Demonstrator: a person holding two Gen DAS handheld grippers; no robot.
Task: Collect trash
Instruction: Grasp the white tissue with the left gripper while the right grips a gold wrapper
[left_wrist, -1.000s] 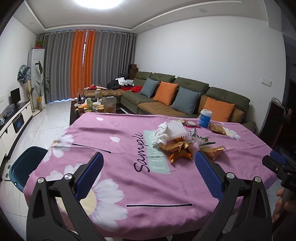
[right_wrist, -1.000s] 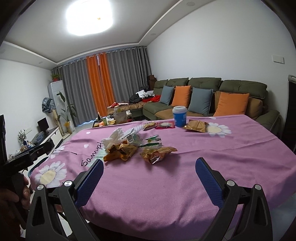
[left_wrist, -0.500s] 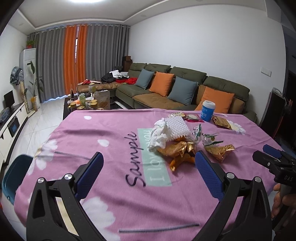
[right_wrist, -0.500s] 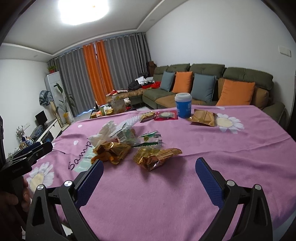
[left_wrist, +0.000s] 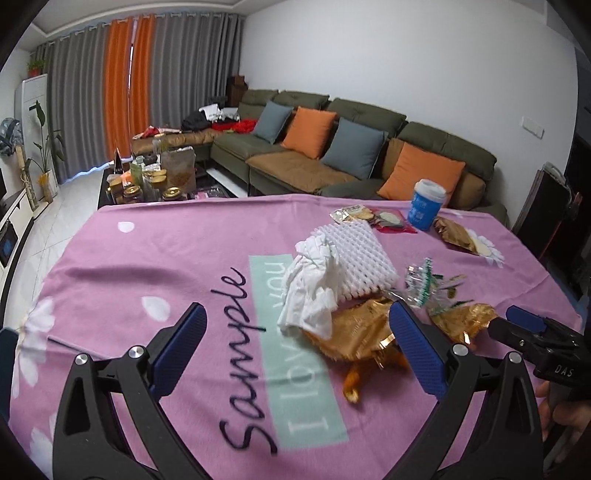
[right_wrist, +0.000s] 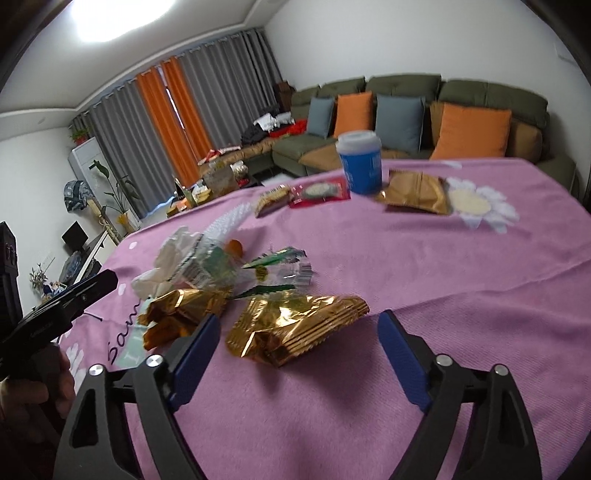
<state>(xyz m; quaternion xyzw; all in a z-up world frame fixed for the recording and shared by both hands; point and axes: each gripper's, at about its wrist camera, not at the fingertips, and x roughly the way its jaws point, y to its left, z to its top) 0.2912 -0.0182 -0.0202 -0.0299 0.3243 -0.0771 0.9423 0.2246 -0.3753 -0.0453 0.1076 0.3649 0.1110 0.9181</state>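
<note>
We saw a lidded blue cup (right_wrist: 360, 162), contents hidden; the right gripper (right_wrist: 295, 345), just narrowing, and the left gripper (left_wrist: 295, 345) both gaped empty.

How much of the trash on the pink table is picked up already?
None yet, it seems. The gold wrapper, white tissue, foam net and blue cup all lie on the pink tablecloth. The right gripper is empty, its jaws just closing in before the gold wrapper. The left gripper is open and empty. Everything is left.
</note>
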